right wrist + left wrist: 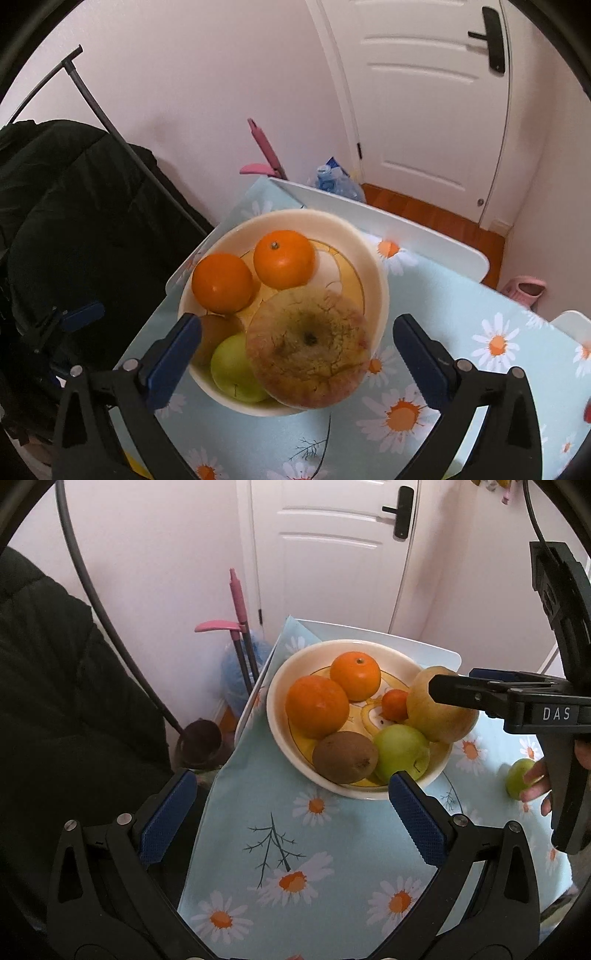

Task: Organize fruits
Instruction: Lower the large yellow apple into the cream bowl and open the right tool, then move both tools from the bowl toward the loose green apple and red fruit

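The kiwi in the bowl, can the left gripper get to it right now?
Probably yes. The left gripper is open and empty, and the kiwi lies at the near edge of the bowl with nothing over it. The green apple touching it leaves little room.

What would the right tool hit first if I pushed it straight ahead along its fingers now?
Most likely the big yellow-red apple, perched at the bowl's near rim between the right tool's open fingers. Depth is hard to judge.
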{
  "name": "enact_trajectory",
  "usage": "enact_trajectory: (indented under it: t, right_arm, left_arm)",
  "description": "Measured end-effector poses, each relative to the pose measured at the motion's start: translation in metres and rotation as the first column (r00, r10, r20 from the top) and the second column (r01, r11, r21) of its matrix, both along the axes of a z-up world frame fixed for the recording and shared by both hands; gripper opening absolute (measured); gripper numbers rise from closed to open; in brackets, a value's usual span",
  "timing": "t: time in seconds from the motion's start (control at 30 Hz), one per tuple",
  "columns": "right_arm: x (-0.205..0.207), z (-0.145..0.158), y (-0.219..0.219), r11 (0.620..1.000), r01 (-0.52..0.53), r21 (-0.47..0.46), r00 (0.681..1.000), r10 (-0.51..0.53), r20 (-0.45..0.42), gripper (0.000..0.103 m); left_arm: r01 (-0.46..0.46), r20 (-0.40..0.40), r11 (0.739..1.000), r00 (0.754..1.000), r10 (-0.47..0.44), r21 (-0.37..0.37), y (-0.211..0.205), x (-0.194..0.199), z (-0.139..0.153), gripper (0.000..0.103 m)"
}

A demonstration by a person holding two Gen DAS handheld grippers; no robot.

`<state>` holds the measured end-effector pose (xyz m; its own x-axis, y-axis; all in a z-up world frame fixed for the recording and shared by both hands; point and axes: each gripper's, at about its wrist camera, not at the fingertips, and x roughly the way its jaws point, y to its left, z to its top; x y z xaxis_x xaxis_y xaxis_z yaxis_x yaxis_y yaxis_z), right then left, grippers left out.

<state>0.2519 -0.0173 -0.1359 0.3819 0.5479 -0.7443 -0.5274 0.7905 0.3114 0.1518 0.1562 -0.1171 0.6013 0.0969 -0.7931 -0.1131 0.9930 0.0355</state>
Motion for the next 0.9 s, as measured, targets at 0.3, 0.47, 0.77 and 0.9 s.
enact_trajectory:
  t: [0.3, 0.47, 0.77, 0.9]
  right_arm:
    - [-0.020, 0.017, 0.001, 1.000, 0.008, -0.027, 1.000, -0.008, 0.012, 0.103]
    - [-0.034, 0.033, -0.005, 0.999, 0.032, -0.032, 0.999, -0.031, 0.026, 0.103]
    - [-0.062, 0.060, -0.025, 0.992, 0.124, -0.030, 0.991, -0.122, 0.060, 0.103]
    - [-0.075, 0.068, -0.034, 0.984, 0.171, -0.040, 0.983, -0.168, 0.071, 0.103]
  left_arm:
    - [0.024, 0.028, 1.000, 0.999, -0.025, 0.009, -0.002, -0.007, 0.018, 0.103]
    - [0.050, 0.051, 0.999, 0.997, -0.051, 0.016, -0.004, -0.011, 0.034, 0.103]
    - [0.124, 0.089, 0.992, 0.988, -0.125, 0.016, -0.011, -0.012, 0.057, 0.103]
    - [0.166, 0.100, 0.986, 0.981, -0.167, 0.023, -0.020, -0.011, 0.065, 0.103]
